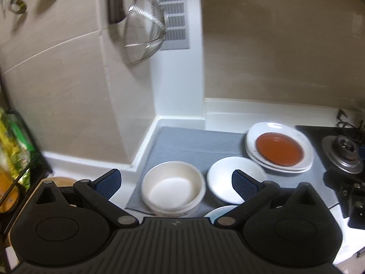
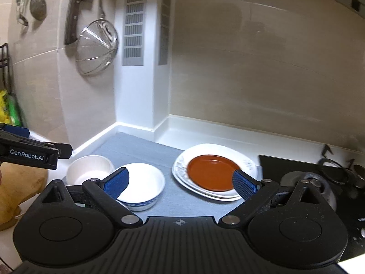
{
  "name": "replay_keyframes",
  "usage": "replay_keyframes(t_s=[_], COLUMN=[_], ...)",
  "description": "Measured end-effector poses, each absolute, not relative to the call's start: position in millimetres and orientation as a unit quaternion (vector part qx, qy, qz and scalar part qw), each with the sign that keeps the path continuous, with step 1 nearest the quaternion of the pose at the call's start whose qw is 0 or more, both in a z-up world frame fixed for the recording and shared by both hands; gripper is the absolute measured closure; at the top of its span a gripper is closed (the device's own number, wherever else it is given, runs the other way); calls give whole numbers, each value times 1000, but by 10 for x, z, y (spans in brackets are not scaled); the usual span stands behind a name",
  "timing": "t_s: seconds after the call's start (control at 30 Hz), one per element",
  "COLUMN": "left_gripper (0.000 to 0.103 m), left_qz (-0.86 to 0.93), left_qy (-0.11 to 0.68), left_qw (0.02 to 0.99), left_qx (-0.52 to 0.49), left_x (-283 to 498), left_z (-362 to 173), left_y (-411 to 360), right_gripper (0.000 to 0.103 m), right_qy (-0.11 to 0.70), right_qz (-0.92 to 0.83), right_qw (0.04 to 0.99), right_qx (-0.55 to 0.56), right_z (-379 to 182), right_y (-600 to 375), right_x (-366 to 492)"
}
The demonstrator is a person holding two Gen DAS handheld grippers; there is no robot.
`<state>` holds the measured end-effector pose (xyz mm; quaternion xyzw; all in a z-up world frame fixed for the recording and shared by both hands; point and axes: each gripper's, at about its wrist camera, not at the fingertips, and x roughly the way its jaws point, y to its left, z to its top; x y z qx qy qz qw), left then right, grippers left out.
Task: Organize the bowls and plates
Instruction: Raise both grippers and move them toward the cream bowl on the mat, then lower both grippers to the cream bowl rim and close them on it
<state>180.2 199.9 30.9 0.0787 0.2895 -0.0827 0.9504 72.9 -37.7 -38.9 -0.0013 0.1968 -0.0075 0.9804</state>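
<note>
On a grey mat (image 1: 182, 141) sit a cream bowl stack (image 1: 173, 186), a white bowl with blue pattern (image 1: 228, 178) and a red-brown plate (image 1: 279, 148) on stacked white plates (image 1: 257, 134). My left gripper (image 1: 176, 182) is open and empty, hovering above the cream bowls. My right gripper (image 2: 180, 182) is open and empty, above the mat between the blue-patterned bowl (image 2: 141, 182) and the red-brown plate (image 2: 212, 173). The cream bowls (image 2: 90, 169) and white plates (image 2: 182, 162) show there too. The left gripper (image 2: 34, 153) shows at the left edge of the right wrist view.
A gas stove (image 1: 344, 150) (image 2: 319, 182) lies right of the plates. A wire strainer (image 1: 143, 29) (image 2: 95, 48) and a knife (image 2: 75, 11) hang on the wall. A rack with packets (image 1: 13, 150) and a wooden board (image 2: 18, 194) stand left. A plate's edge (image 1: 219, 210) shows below.
</note>
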Motion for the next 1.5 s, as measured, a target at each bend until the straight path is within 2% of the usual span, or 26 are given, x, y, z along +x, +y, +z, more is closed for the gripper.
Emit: replay_keyframes(t_s=[0.57, 0.93, 1.27, 1.5], left_gripper=[0, 0, 0, 0], left_qz=[-28, 21, 45, 53], left_qy=[402, 434, 485, 539], left_qw=[913, 900, 870, 834], left_qx=[59, -12, -72, -106], left_x=[2181, 2567, 3063, 3346], left_z=[-118, -264, -425, -638], left_y=[2305, 2548, 2684, 2750], right_gripper=[6, 6, 6, 6], right_qy=[274, 302, 313, 350], right_qz=[59, 84, 155, 174], right_qw=[960, 950, 936, 916], right_qx=[-9, 12, -32, -88], right_z=[-613, -652, -488, -641], right_y=[-272, -241, 92, 477], right_x=[1168, 1576, 2476, 3185])
